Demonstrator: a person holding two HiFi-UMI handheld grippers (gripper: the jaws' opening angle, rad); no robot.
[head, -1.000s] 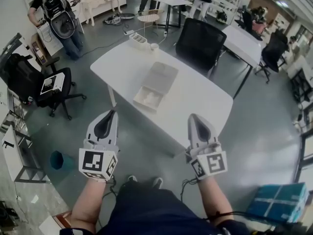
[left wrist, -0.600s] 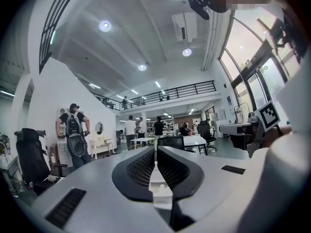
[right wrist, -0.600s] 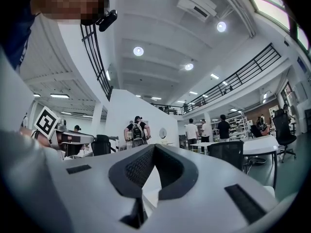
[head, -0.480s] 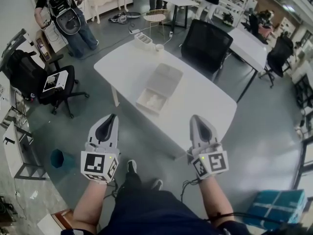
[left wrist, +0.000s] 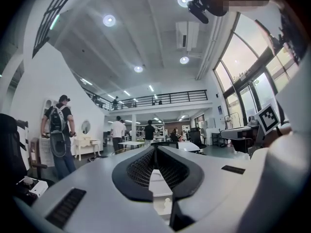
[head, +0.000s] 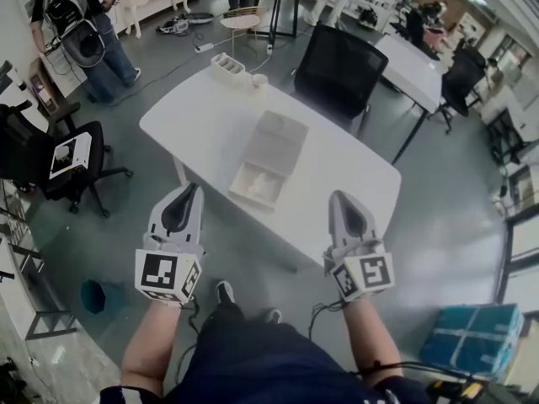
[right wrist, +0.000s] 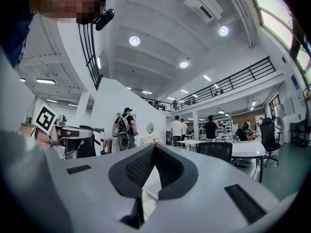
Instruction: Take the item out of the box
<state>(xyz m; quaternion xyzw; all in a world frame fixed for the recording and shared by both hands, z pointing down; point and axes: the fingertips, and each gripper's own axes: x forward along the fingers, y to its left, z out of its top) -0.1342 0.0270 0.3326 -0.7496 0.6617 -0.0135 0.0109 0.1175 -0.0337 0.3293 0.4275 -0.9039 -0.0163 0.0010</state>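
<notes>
An open pale grey box (head: 255,184) lies near the front edge of the white table (head: 202,120), its lid (head: 274,142) folded back flat behind it. A crumpled white item (head: 264,181) sits inside the box. My left gripper (head: 186,194) is held in the air short of the table, below and left of the box, jaws shut with nothing in them. My right gripper (head: 342,202) hovers at the table's near right edge, also shut and empty. In the left gripper view the box (left wrist: 162,198) shows low between the closed jaws.
A black office chair (head: 335,66) stands behind the table. A small white tray (head: 226,65) and a cup (head: 259,82) sit at the table's far end. Another black chair (head: 46,154) is at the left; a person (head: 80,36) stands far left. A teal box (head: 472,343) lies on the floor at the right.
The view has shifted nearer the table, so the box now appears closer to both grippers. Both grippers stay shut and held side by side.
</notes>
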